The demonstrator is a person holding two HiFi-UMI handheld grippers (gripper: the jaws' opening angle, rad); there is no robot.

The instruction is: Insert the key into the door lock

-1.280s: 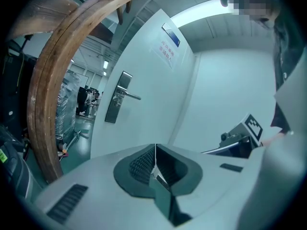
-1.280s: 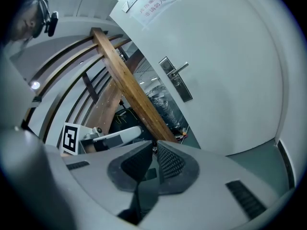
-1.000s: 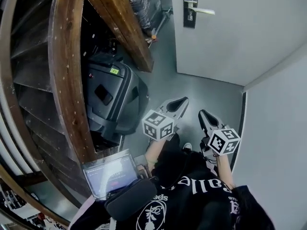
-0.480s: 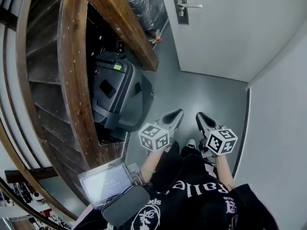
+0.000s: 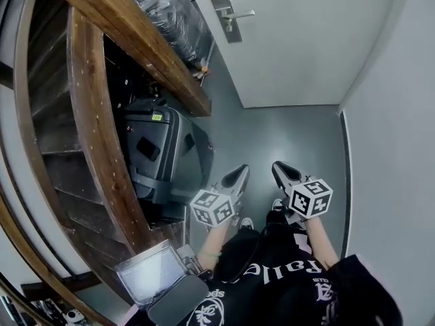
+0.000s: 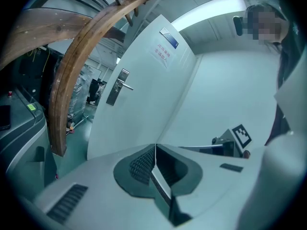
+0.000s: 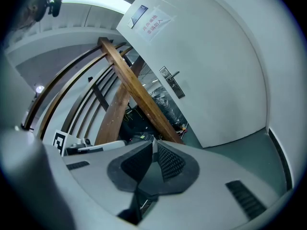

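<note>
Standing on a grey floor [image 5: 272,134] between a wooden stair [image 5: 129,29] and a white wall [image 5: 394,114], a person holds both tools low in front of the body, well short of the white door [image 5: 306,39] ahead. The left gripper [image 6: 155,146] has its ribbed pads pressed together tip to tip, with nothing to be seen between them. The right gripper [image 7: 153,141] is closed the same way, just beside the left one, and both point toward the door. I cannot make out the key in any view. The door lock [image 5: 228,23] sits in a metal plate under the lever handle [image 5: 242,13] near the door's left edge, far from both tools. High on the door hangs a paper notice [image 7: 154,24] with red characters too small to read, and above it a small dark plaque [image 7: 139,13]. A dark grey case [image 5: 166,151] beneath the stair carries a little green label [image 5: 157,117], unreadable. White gothic lettering crosses the person's black top [image 5: 272,297], legible only in part. An open laptop [image 5: 151,272] shows at the lower left.
</note>
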